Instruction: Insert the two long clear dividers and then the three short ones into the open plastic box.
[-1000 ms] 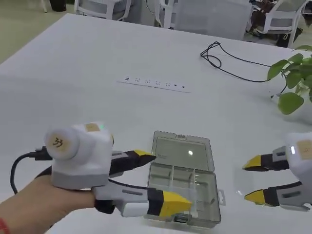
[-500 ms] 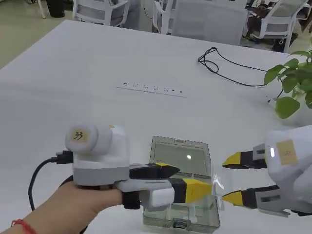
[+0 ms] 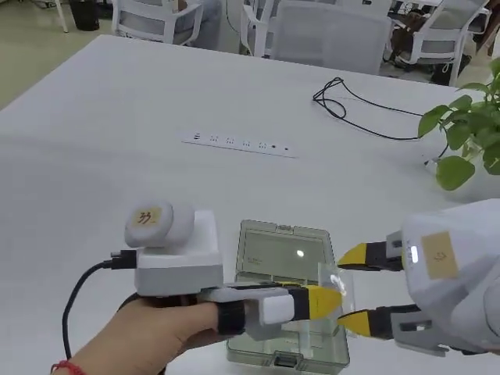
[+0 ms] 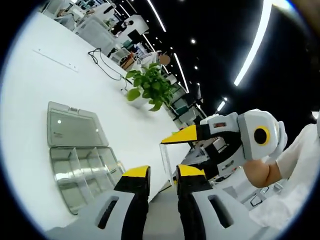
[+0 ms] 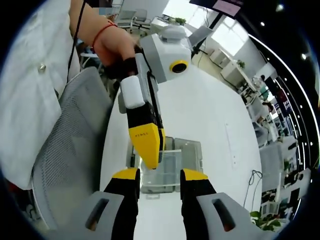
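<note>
From my station I saw the right gripper poised at the right side of the open plastic box. Its jaws were spread, and a clear divider spanned the gap between them, one edge against each inner face, so I read it as clamped on that piece in the air above the box's base. The left gripper, in the person's left hand, reached in from the opposite side with its jaws nearly together at the divider's edge; I could not tell whether they pinched it. The box sat on the white table, lid laid flat behind, clear partitions standing in the base. A power strip, a black cable and a potted plant lay farther back.
</note>
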The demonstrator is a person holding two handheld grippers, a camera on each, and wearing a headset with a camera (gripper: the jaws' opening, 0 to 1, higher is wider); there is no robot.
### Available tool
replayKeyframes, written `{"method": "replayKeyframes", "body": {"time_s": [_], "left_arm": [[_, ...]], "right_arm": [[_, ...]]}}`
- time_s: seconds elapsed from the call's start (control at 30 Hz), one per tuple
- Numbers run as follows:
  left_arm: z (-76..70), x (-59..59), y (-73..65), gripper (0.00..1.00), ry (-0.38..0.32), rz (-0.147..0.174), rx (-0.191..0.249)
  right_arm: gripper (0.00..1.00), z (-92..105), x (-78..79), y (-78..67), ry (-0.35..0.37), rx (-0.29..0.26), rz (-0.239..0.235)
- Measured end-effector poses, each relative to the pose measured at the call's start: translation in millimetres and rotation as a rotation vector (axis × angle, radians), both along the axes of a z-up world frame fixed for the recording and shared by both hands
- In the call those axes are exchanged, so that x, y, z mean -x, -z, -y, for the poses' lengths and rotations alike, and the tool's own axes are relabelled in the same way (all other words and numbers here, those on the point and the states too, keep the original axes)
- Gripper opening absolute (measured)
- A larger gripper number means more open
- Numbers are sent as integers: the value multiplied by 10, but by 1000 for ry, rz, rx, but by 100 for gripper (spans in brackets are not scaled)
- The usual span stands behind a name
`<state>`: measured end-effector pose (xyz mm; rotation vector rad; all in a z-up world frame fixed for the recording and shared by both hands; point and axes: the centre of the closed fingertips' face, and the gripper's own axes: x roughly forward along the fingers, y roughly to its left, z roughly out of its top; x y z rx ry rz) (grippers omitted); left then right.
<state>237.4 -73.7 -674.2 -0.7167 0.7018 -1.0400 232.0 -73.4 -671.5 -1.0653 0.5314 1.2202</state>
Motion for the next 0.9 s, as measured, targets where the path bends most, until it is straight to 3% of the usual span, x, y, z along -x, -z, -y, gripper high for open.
{"method": "replayKeyframes", "body": {"time_s": [0.4,0.6,0.9], "left_arm": [[37,61,-3,0,26,-9,3],[48,76,0,0,32,-4,2],[40,83,-5,0,23,-29,11]], "right_arm": [[33,-21,14,-6,-11,21,17],[33,-16,21,5,-13,28,17],[33,-25,26,8,-20,26,18]]}}
